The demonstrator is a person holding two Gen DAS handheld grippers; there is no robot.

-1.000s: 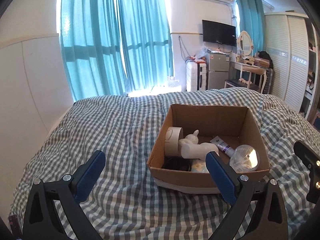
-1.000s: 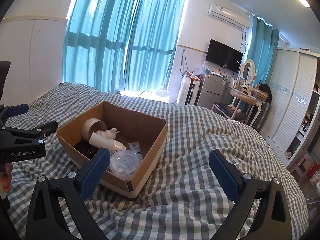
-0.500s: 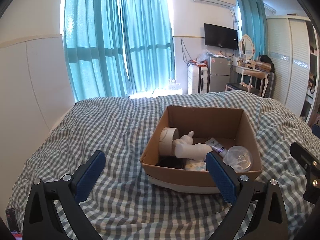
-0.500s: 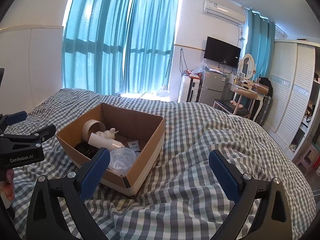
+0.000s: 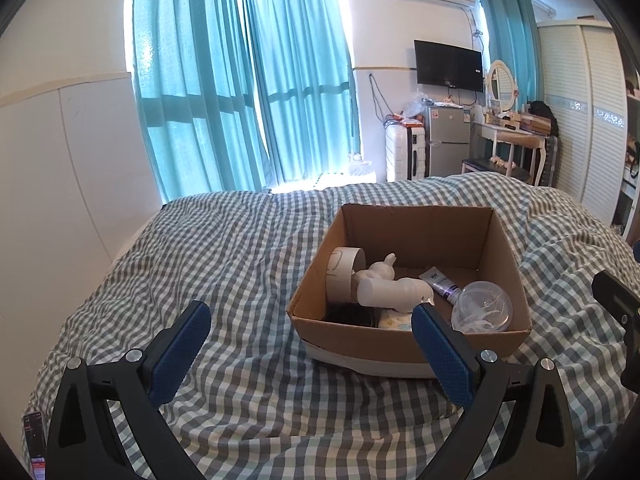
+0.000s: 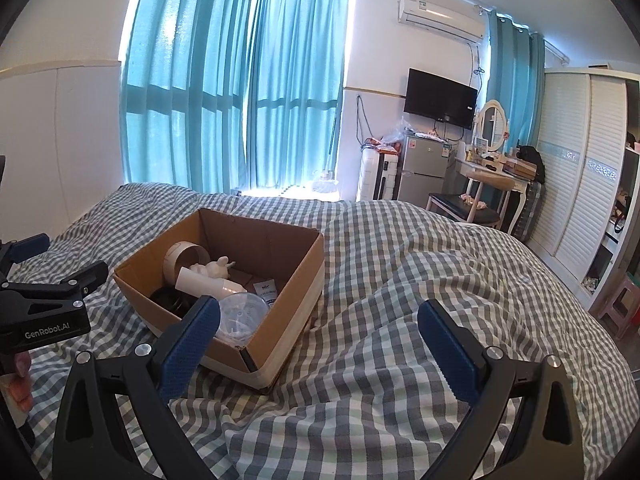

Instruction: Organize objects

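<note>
Two grippers over the bed, cardboard box (image 5: pixel 404 340) packed.
Left gripper (image 5: pixel 308 344) and right gripper (image 6: pixel 320 328) both have jaws spread wide, gripping nothing. The box sits on the checked bed (image 6: pixel 400 280), holding a tape roll (image 5: pixel 340 274), white bottle (image 5: pixel 394 292), tube (image 5: pixel 440 284) and clear lid (image 5: pixel 482 312).

left gripper (image 5: pixel 310 328): jaws spread, empty | right gripper (image 6: pixel 320 324): jaws spread, empty

Grey-white checked bedcover (image 5: pixel 248 264); brown cardboard box (image 5: pixel 420 236); teal curtains (image 5: pixel 248 92).
</note>
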